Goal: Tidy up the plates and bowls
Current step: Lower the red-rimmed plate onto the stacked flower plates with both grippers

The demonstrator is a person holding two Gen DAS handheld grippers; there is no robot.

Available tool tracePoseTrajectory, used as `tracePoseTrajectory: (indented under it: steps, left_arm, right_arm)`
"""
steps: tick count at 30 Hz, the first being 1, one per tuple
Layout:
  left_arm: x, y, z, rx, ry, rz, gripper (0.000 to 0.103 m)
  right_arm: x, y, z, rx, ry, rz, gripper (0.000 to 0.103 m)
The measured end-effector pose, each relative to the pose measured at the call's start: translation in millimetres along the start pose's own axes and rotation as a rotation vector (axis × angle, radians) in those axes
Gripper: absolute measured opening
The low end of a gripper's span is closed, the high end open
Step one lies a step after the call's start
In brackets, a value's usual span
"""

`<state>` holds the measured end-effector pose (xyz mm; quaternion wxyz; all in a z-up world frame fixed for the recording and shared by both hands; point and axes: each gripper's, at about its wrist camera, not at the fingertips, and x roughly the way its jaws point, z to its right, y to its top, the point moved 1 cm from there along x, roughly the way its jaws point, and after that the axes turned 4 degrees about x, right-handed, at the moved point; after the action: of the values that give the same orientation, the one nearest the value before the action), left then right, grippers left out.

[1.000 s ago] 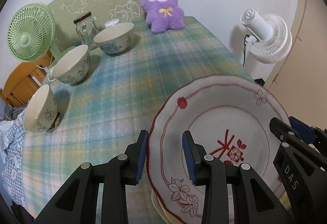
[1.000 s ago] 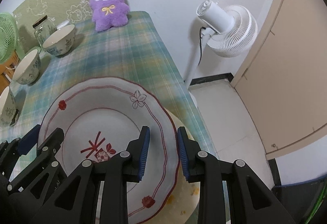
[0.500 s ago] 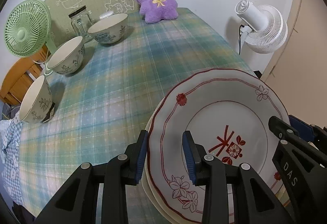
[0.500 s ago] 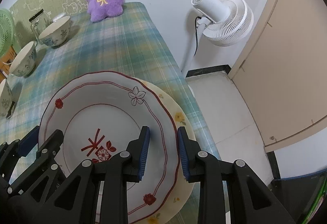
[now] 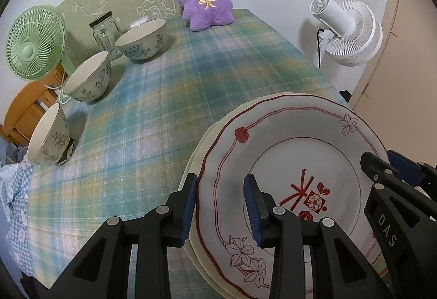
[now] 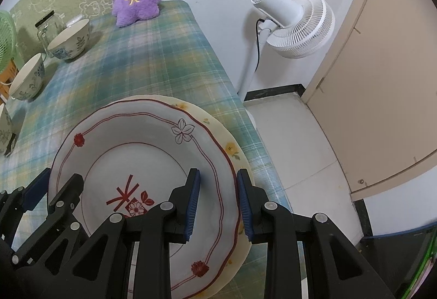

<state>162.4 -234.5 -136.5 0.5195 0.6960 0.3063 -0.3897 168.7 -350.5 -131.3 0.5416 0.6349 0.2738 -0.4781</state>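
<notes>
White scalloped plate with red line border and red flower motifs (image 5: pixel 295 162) is gripped from 2 sides: left gripper (image 5: pixel 220 206) pinches its left rim, 1 blue pad on top, 1 underneath; right gripper (image 6: pixel 217 200) pinches its right rim the same way. Neither pair of jaws has changed its spread over the last second.

Change vs. 1 s ago: more of the cream plate with yellow flowers (image 6: pixel 232 148) shows beneath the red-bordered plate, along the far and right edges; earlier only a sliver showed by the right gripper. From the left wrist view a cream rim (image 5: pixel 196 162) also shows at the left. The red-bordered plate now sits lower over it; whether the 2 plates touch cannot be told. The far edge of the table and the purple plush toy (image 5: pixel 204 6) appear farther off.

Edges and room: plates are near the right edge of the table with the green-blue plaid cloth (image 5: pixel 169 97), the cream plate almost at the drop to the white tiled floor (image 6: pixel 295 146). The middle of the cloth is open. 3 cream bowls with blue floral print (image 5: pixel 142 39) (image 5: pixel 88 77) (image 5: pixel 47 135) line the left edge, well apart from the plates. Clear glass jar with dark lid (image 5: pixel 105 31) stands behind the farthest bowl, green desk fan (image 5: pixel 35 39) to the left. White standing fan (image 6: pixel 295 20) is on the floor beyond the right edge.
</notes>
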Motion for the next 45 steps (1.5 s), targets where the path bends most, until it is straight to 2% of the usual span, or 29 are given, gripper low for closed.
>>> tracePoseTrajectory:
  steps: [12, 16, 23, 26, 30, 42, 45]
  left_arm:
    - [1, 1, -1, -0.02, -0.012, -0.006, 0.037]
    - [1, 1, 0, -0.017, -0.028, -0.006, 0.043]
    - [1, 1, -2, -0.024, -0.052, -0.008, 0.05]
    - [1, 2, -3, -0.032, -0.065, -0.014, 0.051]
    - [-2, 3, -8, -0.039, -0.062, -0.013, 0.059]
    - [-32, 13, -33, -0.083, -0.095, 0.018, 0.061]
    - [-43, 16, -42, -0.093, -0.096, 0.032, 0.061]
  right_arm:
    - [1, 0, 1, 0.005, 0.018, -0.011, 0.034]
    - [2, 2, 2, 0.002, 0.023, -0.014, 0.034]
    - [1, 3, 0, -0.003, 0.068, -0.022, 0.048]
    - [1, 5, -1, -0.007, 0.078, -0.028, 0.05]
    - [-2, 7, -1, -0.014, 0.08, -0.033, 0.05]
    - [-43, 21, -14, -0.057, 0.108, 0.027, 0.052]
    - [-56, 26, -19, -0.066, 0.119, 0.047, 0.055]
